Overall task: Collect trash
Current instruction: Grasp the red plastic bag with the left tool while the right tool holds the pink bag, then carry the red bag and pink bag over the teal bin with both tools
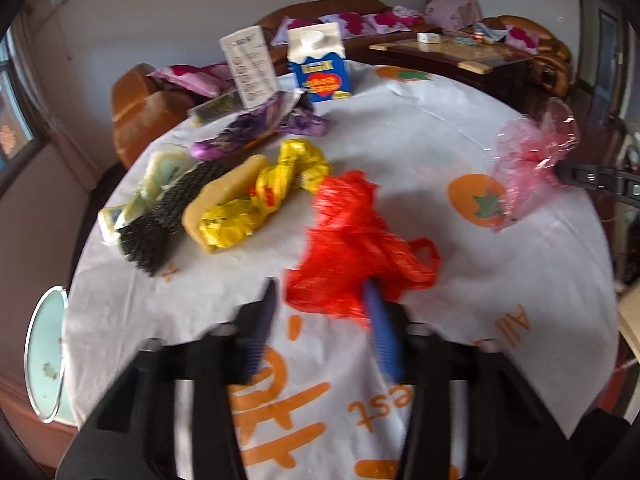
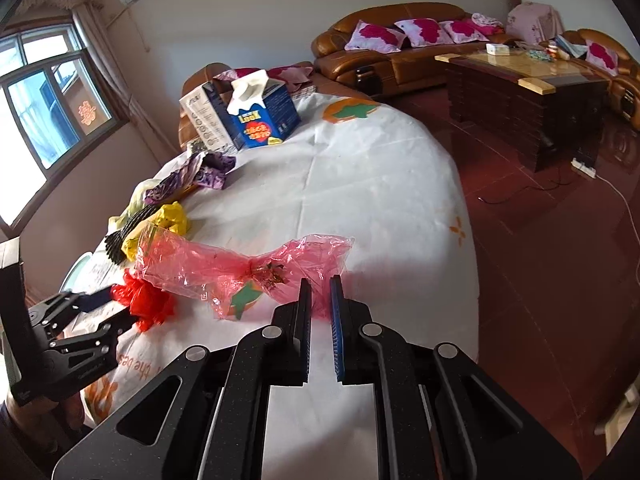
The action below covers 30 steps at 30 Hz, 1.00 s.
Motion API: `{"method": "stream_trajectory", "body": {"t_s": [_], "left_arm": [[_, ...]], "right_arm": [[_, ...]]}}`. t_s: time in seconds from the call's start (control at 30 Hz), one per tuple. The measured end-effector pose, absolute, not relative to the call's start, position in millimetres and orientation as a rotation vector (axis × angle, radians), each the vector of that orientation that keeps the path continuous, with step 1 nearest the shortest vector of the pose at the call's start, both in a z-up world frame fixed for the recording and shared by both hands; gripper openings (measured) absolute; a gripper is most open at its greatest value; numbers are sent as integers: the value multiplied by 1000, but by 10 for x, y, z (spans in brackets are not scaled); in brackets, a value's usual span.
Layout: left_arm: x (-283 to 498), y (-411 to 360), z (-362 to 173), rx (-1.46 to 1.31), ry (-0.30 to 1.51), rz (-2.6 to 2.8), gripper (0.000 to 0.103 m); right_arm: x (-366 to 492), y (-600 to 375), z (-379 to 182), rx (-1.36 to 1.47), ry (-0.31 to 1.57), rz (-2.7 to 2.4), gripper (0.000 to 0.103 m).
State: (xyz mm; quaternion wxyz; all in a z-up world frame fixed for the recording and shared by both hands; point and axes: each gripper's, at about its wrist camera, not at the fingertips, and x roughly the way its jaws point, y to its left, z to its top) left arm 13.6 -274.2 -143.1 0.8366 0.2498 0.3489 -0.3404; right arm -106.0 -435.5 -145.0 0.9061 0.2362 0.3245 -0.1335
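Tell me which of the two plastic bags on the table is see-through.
The pale pink plastic bag by the right gripper; the tablecloth print shows through it. The crumpled red plastic bag at the left gripper is opaque.

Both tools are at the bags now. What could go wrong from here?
1. The left tool stands open, and the red bag only drapes over one finger; it may slide off if lifted.
2. The right tool is nearly shut at the edge of the thin pink bag. Such film may slip free or tear.
3. Dragging either bag could snag the loose tablecloth and shift the carton.
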Motion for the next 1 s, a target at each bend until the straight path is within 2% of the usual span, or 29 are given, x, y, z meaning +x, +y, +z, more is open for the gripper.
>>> {"method": "stream_trajectory", "body": {"t_s": [0.03, 0.13, 0.53, 1.0], "left_arm": [[134, -2741, -1423, 529, 741, -737, 14], [124, -2690, -1363, 516, 743, -764, 9], [311, -1955, -885, 485, 658, -646, 8], [726, -1083, -671, 450, 633, -446, 8]], "right_arm": [[-1049, -4331, -1439, 485, 667, -270, 10], [-1026, -4264, -1388, 474, 657, -256, 10], [-665, -3891, -1080, 408, 613, -173, 10], [124, -3270, -773, 327, 590, -47, 10]]}}
